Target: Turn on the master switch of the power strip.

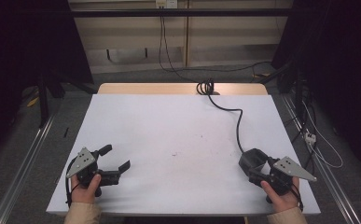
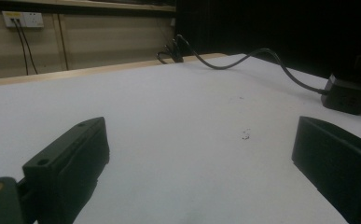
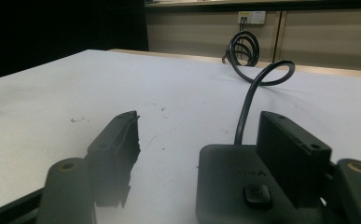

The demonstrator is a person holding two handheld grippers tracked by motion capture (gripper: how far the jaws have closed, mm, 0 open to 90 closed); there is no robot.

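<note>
Two hand-held grippers open; black box [image 1: 252, 159] between right jaws.

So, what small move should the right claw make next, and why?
Probably slide the right claw a little sideways toward the black box and then close. Its jaws stand open, and the box lies on the white table partly between them, close against one jaw with a bare gap beside the other. The left claw is open and far off.
</note>
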